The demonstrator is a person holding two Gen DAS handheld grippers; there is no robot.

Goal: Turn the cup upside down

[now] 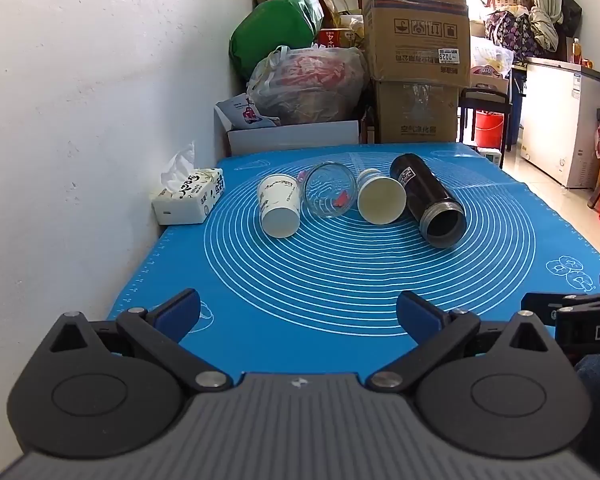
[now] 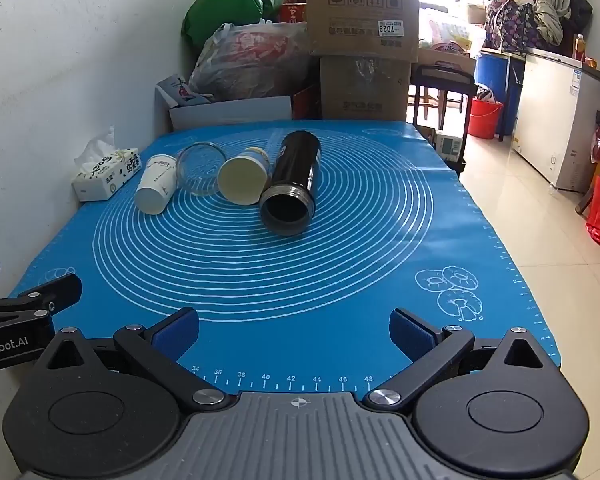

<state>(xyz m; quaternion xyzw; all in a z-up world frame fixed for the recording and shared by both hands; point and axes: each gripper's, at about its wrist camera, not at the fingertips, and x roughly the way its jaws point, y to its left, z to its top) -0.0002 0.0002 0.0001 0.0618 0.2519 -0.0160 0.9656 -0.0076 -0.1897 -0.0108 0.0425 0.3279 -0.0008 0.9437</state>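
Several cups lie on their sides in a row on the blue mat (image 1: 340,280). From left: a white paper cup (image 1: 280,210) (image 2: 156,190) with its base toward me, a clear glass (image 1: 330,194) (image 2: 200,168), a cream paper cup (image 1: 381,196) (image 2: 243,180) and a black flask (image 1: 428,204) (image 2: 294,184), the last two with mouths toward me. My left gripper (image 1: 300,314) is open and empty near the mat's front edge. My right gripper (image 2: 294,332) is open and empty, also at the front, well short of the cups.
A tissue box (image 1: 190,196) (image 2: 106,174) sits at the mat's left edge by the white wall. Cardboard boxes (image 1: 416,32) and bags (image 1: 304,80) are stacked behind the table. Tiled floor and a white chest freezer (image 2: 556,120) lie to the right.
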